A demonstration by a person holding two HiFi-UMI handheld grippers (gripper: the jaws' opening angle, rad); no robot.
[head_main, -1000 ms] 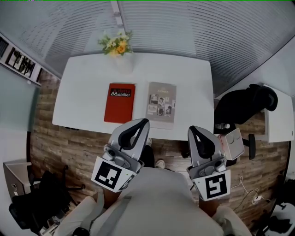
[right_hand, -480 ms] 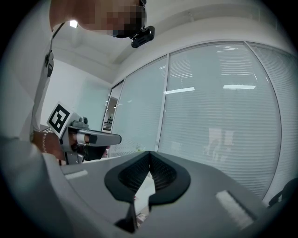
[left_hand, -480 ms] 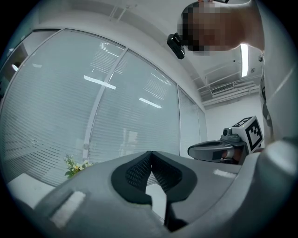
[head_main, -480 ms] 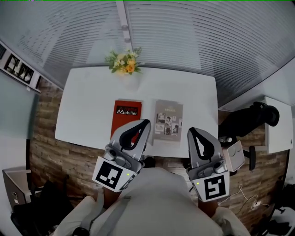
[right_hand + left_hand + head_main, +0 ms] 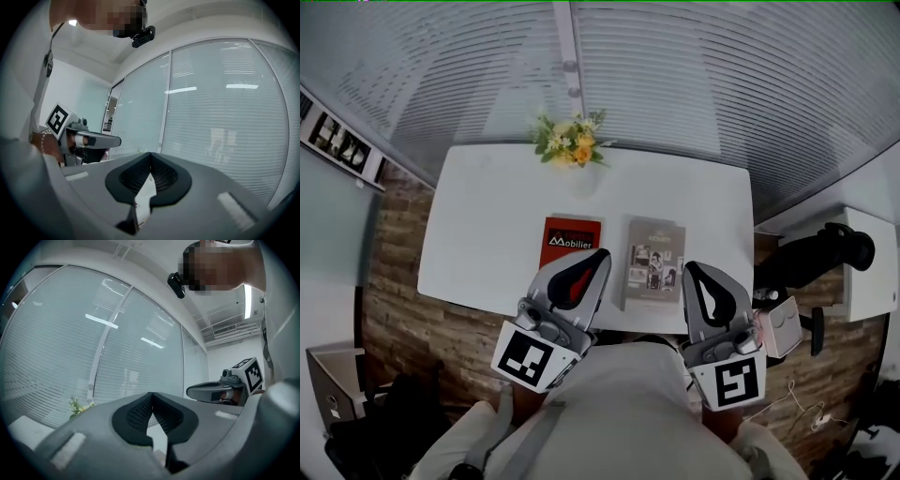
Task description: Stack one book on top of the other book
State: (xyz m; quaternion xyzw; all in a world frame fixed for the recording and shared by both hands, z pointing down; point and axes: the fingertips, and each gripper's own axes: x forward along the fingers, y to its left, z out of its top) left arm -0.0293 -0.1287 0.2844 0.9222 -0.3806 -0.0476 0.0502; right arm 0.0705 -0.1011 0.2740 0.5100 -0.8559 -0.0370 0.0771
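Both books lie flat on the white table point(image 5: 487, 234), side by side with a narrow strip of tabletop between them. The red book point(image 5: 573, 234) is on the left, and the grey book point(image 5: 654, 261), with small photos on its cover, is on the right. Neither rests on the other, so the stack is not yet made. They sit toward the table's near edge. A bunch of flowers point(image 5: 570, 142) stands at the far edge, beyond the red book and in front of the window blinds point(image 5: 694, 84).

Your left gripper point(image 5: 592, 261) is pinched fully closed. Its own view shows the two ribbed pads meeting at the tip with nothing caught between them. In the head view its nose overlaps the near right corner of the red book, but it is held out level, aimed at the blinds rather than down at the cover. No contact with the book can be made out.

Your right gripper point(image 5: 694, 274) is closed tight too, pads together and empty. It shows just right of the grey book's near right corner, above the table's near edge, and it also points level at the blinds. The two grippers run roughly parallel, with the grey book's near end between them in the head view — each gripper's camera catches the other off to the side, marker cube included.

A black chair point(image 5: 820, 251) stands to the right of the table, on the wooden floor point(image 5: 394, 319).
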